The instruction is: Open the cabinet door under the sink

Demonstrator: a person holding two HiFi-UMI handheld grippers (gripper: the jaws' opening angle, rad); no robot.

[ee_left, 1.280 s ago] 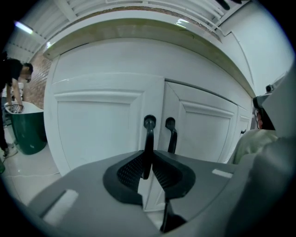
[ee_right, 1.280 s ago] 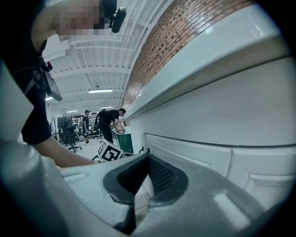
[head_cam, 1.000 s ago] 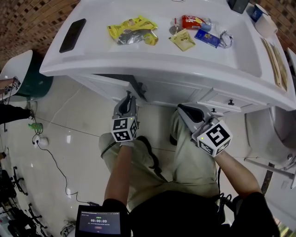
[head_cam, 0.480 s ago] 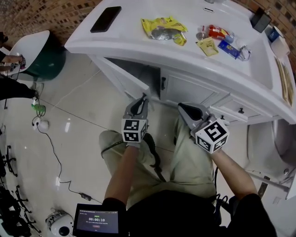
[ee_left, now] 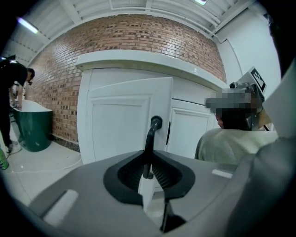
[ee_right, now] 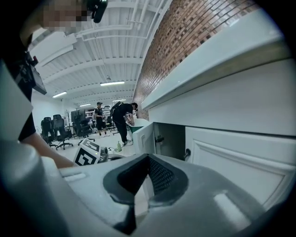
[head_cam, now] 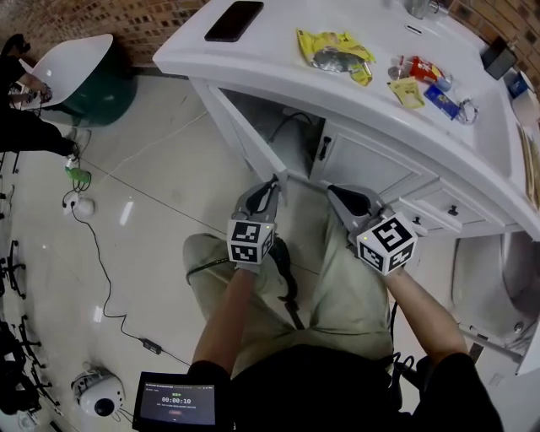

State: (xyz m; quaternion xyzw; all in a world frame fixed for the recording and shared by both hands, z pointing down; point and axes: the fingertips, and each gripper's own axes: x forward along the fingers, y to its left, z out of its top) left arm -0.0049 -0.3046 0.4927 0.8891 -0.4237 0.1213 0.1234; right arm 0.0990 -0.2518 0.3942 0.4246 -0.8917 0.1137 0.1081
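While left gripper (ee_left: pixel 148 176) pinches the door handle (ee_left: pixel 150 143), right gripper (ee_right: pixel 141 185) narrowly parted, empty; cabinet interior (ee_right: pixel 172 139) dark.

A white countertop (head_cam: pixel 278 72) spans the top of the frame. A black phone (head_cam: pixel 234 20) lies at its upper left. A yellow packet (head_cam: pixel 335 52) and small sachets (head_cam: pixel 419 80) lie toward the upper right.

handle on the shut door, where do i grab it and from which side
Grip the handle at the middle of its upright bar, coming straight at the front of the shut door, jaws either side. The bar is slim and vertical, near the door's edge by the open compartment, so a sideways pinch likely fits best.
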